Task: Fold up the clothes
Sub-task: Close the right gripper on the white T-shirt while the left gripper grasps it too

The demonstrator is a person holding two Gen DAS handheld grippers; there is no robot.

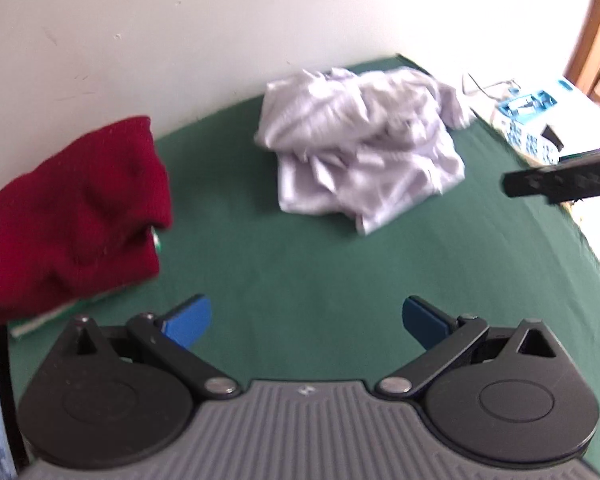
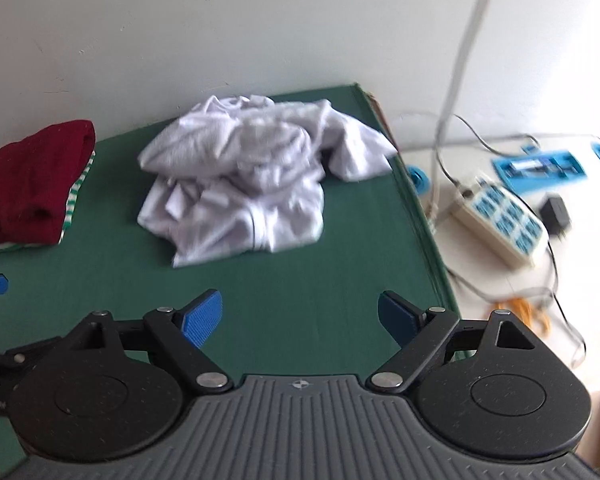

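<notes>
A crumpled white garment (image 1: 360, 148) (image 2: 248, 176) lies in a heap on the green table cover (image 1: 300, 264) (image 2: 292, 276), towards the back by the wall. A folded dark red knit (image 1: 76, 212) (image 2: 32, 184) rests on a green-and-white striped garment (image 2: 74, 200) at the left. My left gripper (image 1: 306, 320) is open above the bare cloth, short of both piles. My right gripper (image 2: 300, 316) is open too, in front of the white heap, holding nothing. One black finger (image 1: 560, 182) of the right gripper shows at the right edge of the left wrist view.
The white wall runs behind the table. Off the table's right edge, a lower white surface holds a white power strip (image 2: 504, 220) with blue sockets, cables (image 2: 456, 80), a black adapter (image 2: 556, 210) and blue plastic parts (image 2: 540, 168). A wooden frame (image 1: 596, 20) stands at far right.
</notes>
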